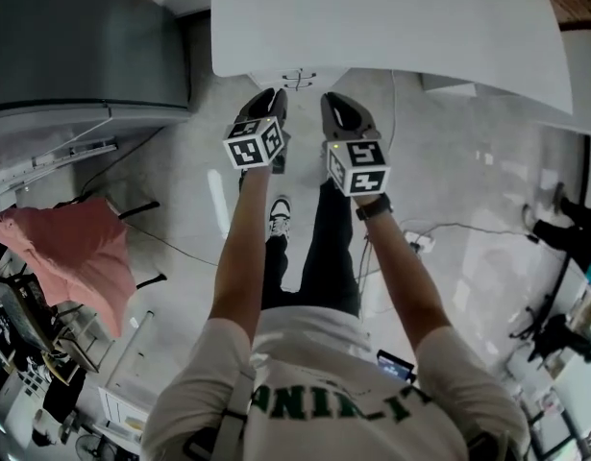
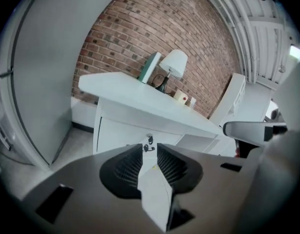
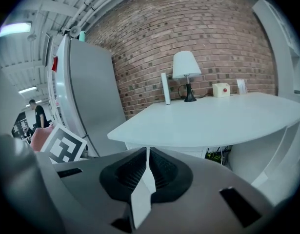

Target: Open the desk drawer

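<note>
The white desk (image 1: 391, 27) fills the top of the head view, with a small metal fitting (image 1: 298, 77) under its near edge. In the left gripper view the drawer front (image 2: 123, 130) runs under the desk top (image 2: 120, 89) and carries a lock with hanging keys (image 2: 149, 141). My left gripper (image 2: 150, 152) is open by a narrow gap with nothing between its pads; the keys show beyond the gap, some way off. My right gripper (image 3: 146, 149) is shut and empty, aimed at the desk's rounded edge (image 3: 140, 130). Both grippers (image 1: 273, 94) (image 1: 332, 99) hover side by side just short of the desk.
A tall grey cabinet (image 1: 84, 36) (image 3: 91, 96) stands left of the desk. A lamp (image 3: 185, 67), an upright book (image 2: 150, 67) and small boxes (image 3: 221, 89) sit at the desk's back by the brick wall. A pink cloth (image 1: 74, 248) and floor cables (image 1: 439, 229) lie behind me.
</note>
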`<state>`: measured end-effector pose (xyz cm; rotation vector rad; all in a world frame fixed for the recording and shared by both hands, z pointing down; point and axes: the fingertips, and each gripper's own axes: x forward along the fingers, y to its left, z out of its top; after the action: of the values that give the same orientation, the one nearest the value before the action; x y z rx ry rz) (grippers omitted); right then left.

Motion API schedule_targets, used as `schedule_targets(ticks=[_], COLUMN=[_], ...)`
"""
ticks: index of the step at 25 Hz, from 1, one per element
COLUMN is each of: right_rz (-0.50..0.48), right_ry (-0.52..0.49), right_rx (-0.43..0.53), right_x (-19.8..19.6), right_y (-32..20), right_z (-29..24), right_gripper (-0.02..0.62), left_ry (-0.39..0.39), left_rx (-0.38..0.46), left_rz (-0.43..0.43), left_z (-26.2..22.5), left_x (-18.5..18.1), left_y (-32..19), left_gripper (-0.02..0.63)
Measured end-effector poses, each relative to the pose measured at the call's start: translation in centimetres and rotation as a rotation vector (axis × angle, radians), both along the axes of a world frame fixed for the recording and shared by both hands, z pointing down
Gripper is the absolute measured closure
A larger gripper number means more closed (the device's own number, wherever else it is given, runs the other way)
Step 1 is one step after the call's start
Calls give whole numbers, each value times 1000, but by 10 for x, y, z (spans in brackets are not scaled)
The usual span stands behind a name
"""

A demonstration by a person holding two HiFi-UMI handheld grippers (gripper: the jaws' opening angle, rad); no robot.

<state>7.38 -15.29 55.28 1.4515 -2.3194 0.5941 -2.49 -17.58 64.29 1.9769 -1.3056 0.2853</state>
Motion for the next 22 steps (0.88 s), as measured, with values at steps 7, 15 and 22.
schedule_targets(ticks=[7, 15, 22], right_rz=[-18, -12, 34], right_ry=[-55, -153, -169], right_rx=[1, -12, -65], right_x=[-6, 1, 6], right_y=[-19, -22, -29], right_z=[43, 65, 87], right_gripper=[592, 592, 592], left_ry=[162, 628, 868], left_rx=[-106, -144, -139], left_rz=[-106, -330, -379], left_z=[69, 105, 121], left_x=[1, 8, 16], left_y=[-30, -78, -87], left_gripper=[478, 402, 403])
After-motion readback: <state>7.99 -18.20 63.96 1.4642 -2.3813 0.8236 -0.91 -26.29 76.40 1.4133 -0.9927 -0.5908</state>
